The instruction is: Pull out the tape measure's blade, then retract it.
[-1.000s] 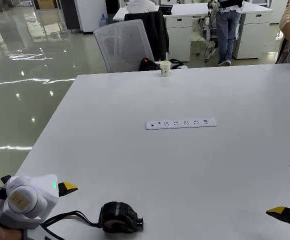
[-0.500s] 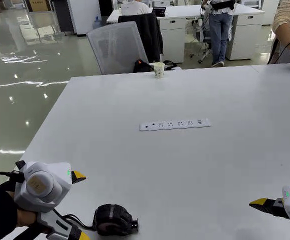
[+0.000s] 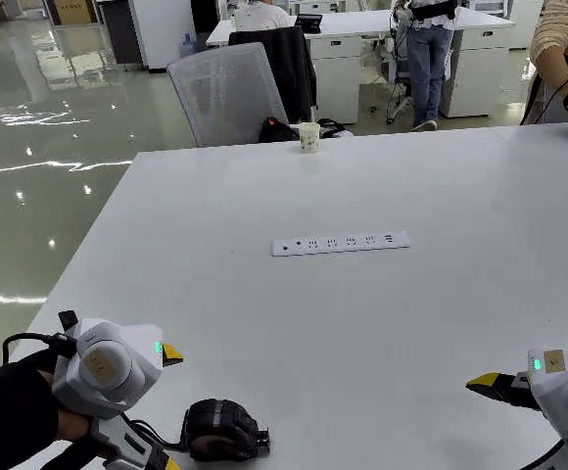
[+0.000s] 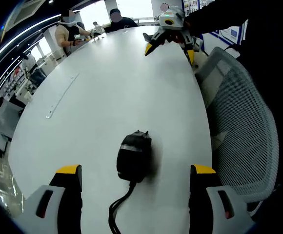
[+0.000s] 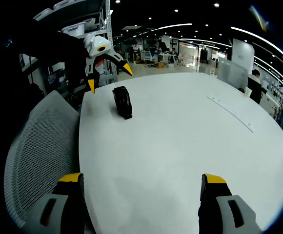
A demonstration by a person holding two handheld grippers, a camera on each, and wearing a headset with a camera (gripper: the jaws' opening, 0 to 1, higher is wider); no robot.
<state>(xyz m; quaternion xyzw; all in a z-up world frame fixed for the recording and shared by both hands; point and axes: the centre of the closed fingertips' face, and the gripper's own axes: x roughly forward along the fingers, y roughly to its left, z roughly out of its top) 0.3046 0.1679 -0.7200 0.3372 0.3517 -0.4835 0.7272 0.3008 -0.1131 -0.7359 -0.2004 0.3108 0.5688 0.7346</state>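
Black tape measure [image 4: 134, 156] lies at twelve o'clock of your spread left hand-held gripper [image 4: 135, 169], lined up for clamping; your right hand-held gripper [image 5: 141, 178] gapes too.

White table [image 3: 382, 323], power strip [image 3: 340, 242], paper cup [image 3: 308, 136], mesh chair [image 3: 225, 93]
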